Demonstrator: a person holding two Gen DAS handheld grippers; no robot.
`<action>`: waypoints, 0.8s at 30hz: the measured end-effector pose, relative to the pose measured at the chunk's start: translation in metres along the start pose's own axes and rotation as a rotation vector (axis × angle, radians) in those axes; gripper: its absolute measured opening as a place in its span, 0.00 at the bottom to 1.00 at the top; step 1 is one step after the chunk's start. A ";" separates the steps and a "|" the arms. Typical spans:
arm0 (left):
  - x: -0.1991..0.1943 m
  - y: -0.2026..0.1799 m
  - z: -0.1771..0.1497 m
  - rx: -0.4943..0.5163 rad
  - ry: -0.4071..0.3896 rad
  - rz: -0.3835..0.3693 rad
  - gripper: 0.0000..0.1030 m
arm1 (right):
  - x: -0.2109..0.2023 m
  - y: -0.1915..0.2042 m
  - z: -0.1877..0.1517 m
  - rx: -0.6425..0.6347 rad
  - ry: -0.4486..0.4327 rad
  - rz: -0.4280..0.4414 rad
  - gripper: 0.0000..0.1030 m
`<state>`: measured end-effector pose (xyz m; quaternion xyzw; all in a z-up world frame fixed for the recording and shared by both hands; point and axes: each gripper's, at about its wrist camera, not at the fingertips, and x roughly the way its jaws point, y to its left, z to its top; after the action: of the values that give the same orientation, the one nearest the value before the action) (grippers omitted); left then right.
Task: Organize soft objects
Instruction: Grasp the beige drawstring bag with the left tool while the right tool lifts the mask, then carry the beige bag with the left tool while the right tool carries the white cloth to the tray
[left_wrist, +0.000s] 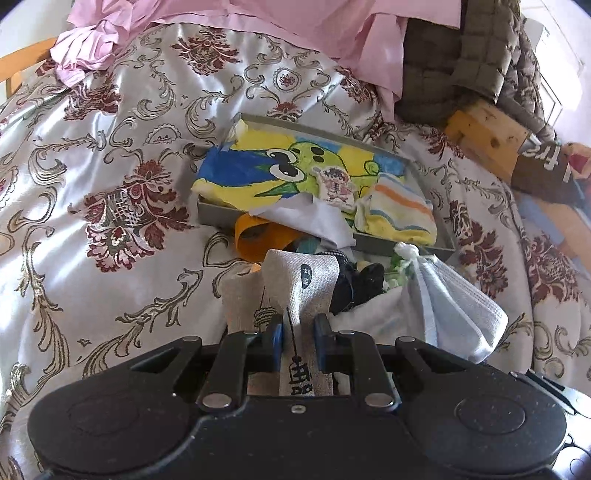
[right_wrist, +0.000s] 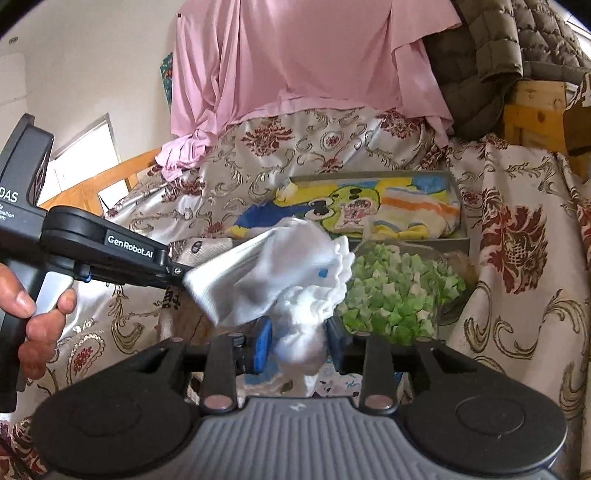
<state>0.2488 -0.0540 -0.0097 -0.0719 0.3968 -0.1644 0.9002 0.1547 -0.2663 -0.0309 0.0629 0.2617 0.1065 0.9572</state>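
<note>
The left hand-held gripper (left_wrist: 298, 341) was nearly closed, clamping a grey printed cloth (left_wrist: 291, 284). The right hand-held gripper (right_wrist: 298, 341) stood partly open around a white sock (right_wrist: 280, 280), whose other end the left one pinched. Behind them on the bed (left_wrist: 110, 166), one grey tray (left_wrist: 218, 214) held one cartoon cloth (left_wrist: 258, 166) and one striped sock (left_wrist: 399, 212).

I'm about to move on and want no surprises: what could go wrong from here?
1. The white frilled sock seems to sit only loosely between the right gripper pads; it could slip onto the green paper stars just beyond.
2. The grey tray is already filled by the cartoon towel and striped sock, with pale cloth spilling over its front wall; another item may slide off.
</note>
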 end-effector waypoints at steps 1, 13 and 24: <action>0.002 -0.001 -0.001 0.009 0.000 0.002 0.19 | 0.002 0.001 0.000 -0.002 0.005 0.002 0.39; 0.015 -0.002 -0.009 0.028 0.008 0.003 0.26 | 0.014 0.010 -0.005 -0.072 0.049 -0.013 0.44; 0.012 -0.005 -0.013 0.040 0.025 -0.001 0.11 | 0.005 0.021 -0.006 -0.164 -0.025 -0.083 0.23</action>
<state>0.2457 -0.0630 -0.0254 -0.0518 0.4048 -0.1737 0.8963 0.1527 -0.2443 -0.0345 -0.0253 0.2427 0.0868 0.9659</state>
